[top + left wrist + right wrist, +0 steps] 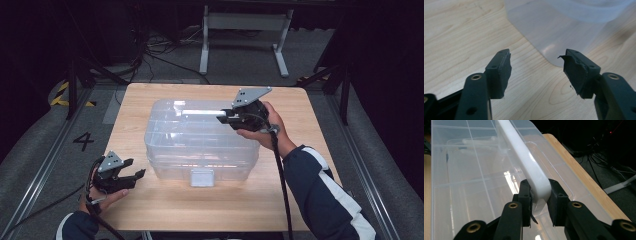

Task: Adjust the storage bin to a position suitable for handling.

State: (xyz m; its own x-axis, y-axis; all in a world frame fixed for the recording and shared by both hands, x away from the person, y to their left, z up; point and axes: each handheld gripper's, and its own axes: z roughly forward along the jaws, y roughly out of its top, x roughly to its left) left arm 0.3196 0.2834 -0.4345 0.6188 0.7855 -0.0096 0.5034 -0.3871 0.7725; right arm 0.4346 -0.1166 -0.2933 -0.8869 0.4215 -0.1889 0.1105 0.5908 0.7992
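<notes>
Clear plastic box [200, 142] sits mid-bench [300, 200], with the right tongs [539, 195] pinching the white handle [524, 157] on its lid. Left tongs [536, 67] are spread with nothing between them, just off the box's near left corner.

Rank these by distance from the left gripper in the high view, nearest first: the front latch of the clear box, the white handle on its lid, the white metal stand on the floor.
From the left gripper:
1. Front latch, to its right, on the box's near wall.
2. White handle, on the lid, farther back and right.
3. White metal stand, on the floor beyond the table's far edge.
</notes>
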